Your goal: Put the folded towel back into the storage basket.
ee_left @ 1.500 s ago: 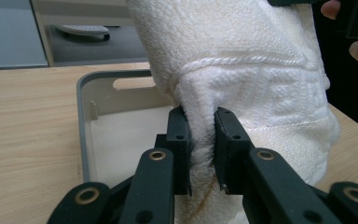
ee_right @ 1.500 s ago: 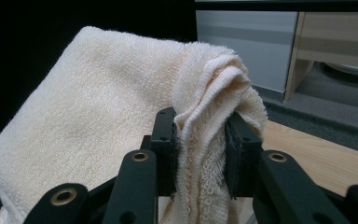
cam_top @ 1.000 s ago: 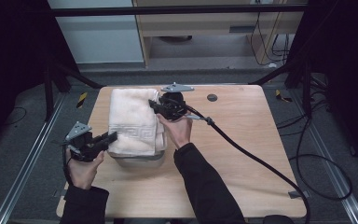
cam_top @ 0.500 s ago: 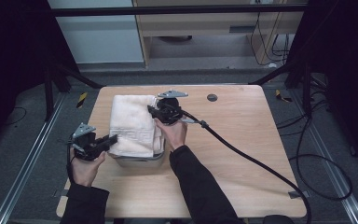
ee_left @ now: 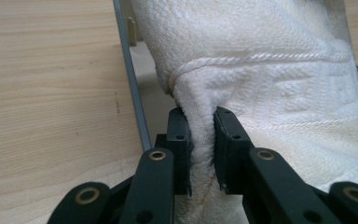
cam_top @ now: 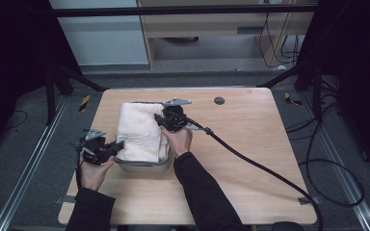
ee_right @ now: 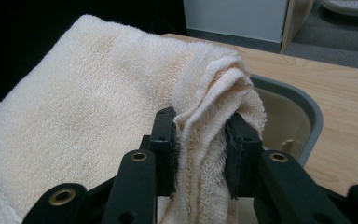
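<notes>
A folded cream towel (cam_top: 139,130) lies over a grey bin (cam_top: 144,166) on the wooden table. My left gripper (cam_top: 118,146) is shut on the towel's near left corner; in the left gripper view the cloth (ee_left: 261,84) is pinched between the two black pads, with the bin's rim (ee_left: 130,84) beside it. My right gripper (cam_top: 160,120) is shut on the towel's far right edge. In the right gripper view the folded layers (ee_right: 209,140) bunch between the pads, and the bin's rounded grey corner (ee_right: 307,116) shows behind them.
The round-cornered wooden table (cam_top: 250,144) has bare room to the right of the bin. A black cable (cam_top: 250,159) trails from the right gripper across the table to the floor. A small dark round hole (cam_top: 218,100) sits near the far edge.
Both hands have come down with the towel, which now sits lower over the bin. Both grips on the cloth are unchanged.
</notes>
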`<state>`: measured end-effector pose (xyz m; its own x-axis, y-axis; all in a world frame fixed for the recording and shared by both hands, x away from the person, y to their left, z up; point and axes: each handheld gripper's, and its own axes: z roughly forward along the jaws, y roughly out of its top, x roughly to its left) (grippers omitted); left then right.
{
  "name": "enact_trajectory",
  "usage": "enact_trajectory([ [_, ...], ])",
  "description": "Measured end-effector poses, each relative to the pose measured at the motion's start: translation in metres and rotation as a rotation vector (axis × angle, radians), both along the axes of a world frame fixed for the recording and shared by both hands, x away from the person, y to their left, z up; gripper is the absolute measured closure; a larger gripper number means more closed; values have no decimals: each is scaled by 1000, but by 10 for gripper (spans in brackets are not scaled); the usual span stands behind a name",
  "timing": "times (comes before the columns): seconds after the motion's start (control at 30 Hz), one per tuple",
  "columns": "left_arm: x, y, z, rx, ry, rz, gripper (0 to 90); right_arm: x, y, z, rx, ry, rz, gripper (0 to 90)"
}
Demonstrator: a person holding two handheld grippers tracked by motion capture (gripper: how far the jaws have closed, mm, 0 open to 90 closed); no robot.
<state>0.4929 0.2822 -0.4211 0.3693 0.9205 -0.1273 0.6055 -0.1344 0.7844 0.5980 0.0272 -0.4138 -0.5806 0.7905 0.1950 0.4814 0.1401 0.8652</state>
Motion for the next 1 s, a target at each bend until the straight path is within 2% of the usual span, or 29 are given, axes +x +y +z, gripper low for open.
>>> enact_trajectory([
  [0.07, 2, -2, -3, 12, 6, 2, 773, 2, -2, -6, -2, 8, -3, 683],
  [0.47, 8, -9, -13, 72, 30, 16, 770, 4, -1, -18, -39, 18, -10, 676],
  [0.73, 7, -10, -14, 83, 36, 18, 739, 3, 0, -20, -62, 27, -9, 661],
  [1.0, 6, -13, -12, 71, 37, 21, 669, 3, 1, -24, -108, 5, -6, 607],
])
